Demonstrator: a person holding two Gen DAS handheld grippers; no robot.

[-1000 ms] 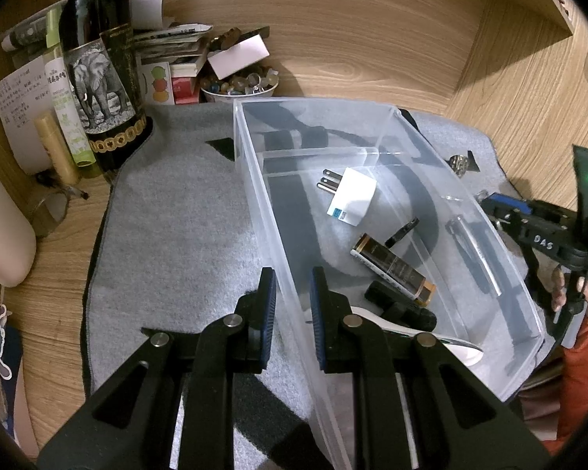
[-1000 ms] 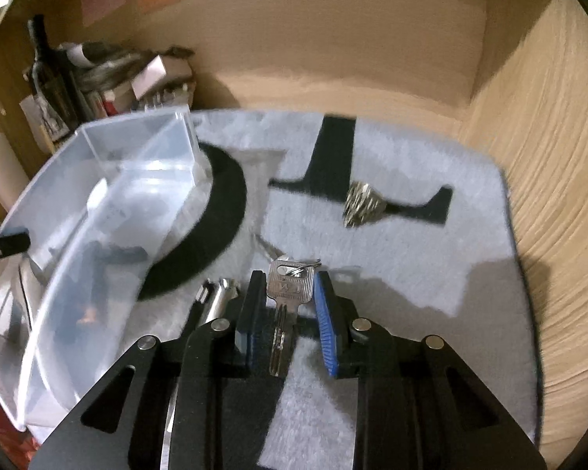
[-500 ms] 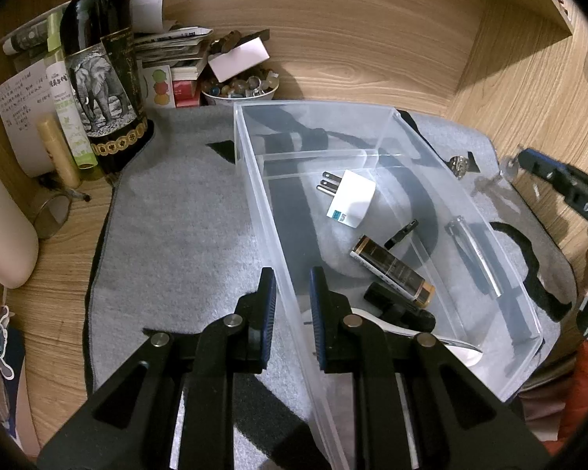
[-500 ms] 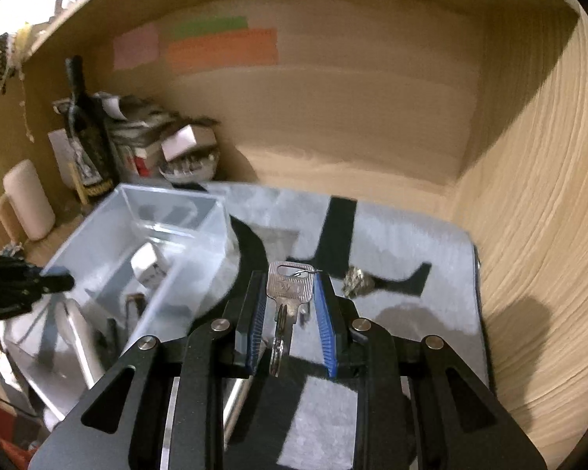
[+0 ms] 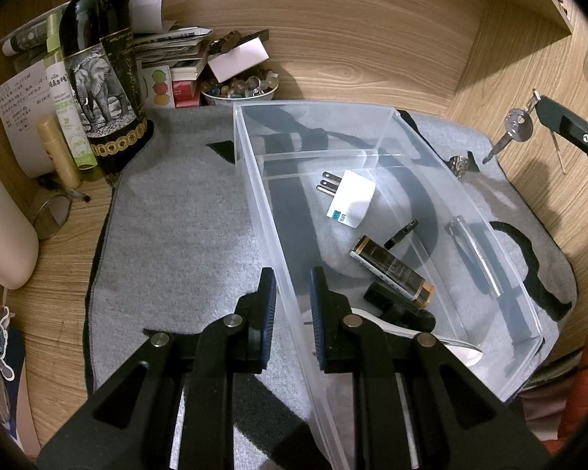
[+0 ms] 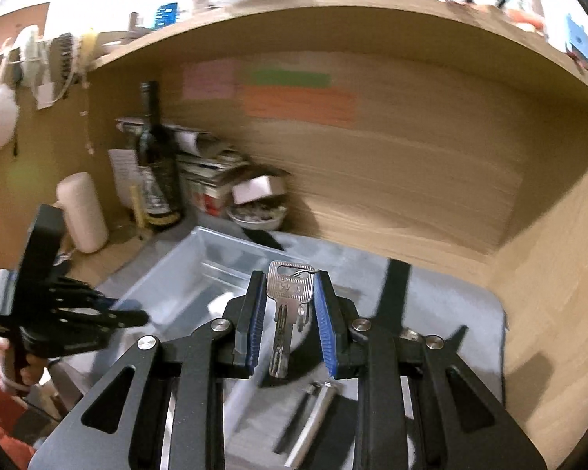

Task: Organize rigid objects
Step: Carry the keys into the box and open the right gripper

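Note:
My right gripper (image 6: 288, 286) is shut on a silver key (image 6: 286, 305) and holds it in the air beyond the far right side of the clear plastic bin (image 5: 254, 180); the key (image 5: 515, 129) also shows in the left wrist view. My left gripper (image 5: 290, 286) is shut on the bin's near left wall. In the bin lie a white plug adapter (image 5: 351, 197), a battery (image 5: 392, 272), a small black clip (image 5: 401, 229), a black part (image 5: 400, 307) and a white spoon-like piece (image 5: 456, 350).
A metal tube (image 6: 313, 423) lies on the grey mat (image 5: 176, 215) right of the bin. A small metal trinket (image 5: 458, 164) sits on the mat's far right. A dark bottle (image 5: 102, 74), papers and a bowl of stones (image 5: 237, 90) crowd the back left. Wooden walls stand behind and right.
My right gripper has lifted the key off the mat and carried it upward and toward the bin. My left gripper has stayed on the bin wall.

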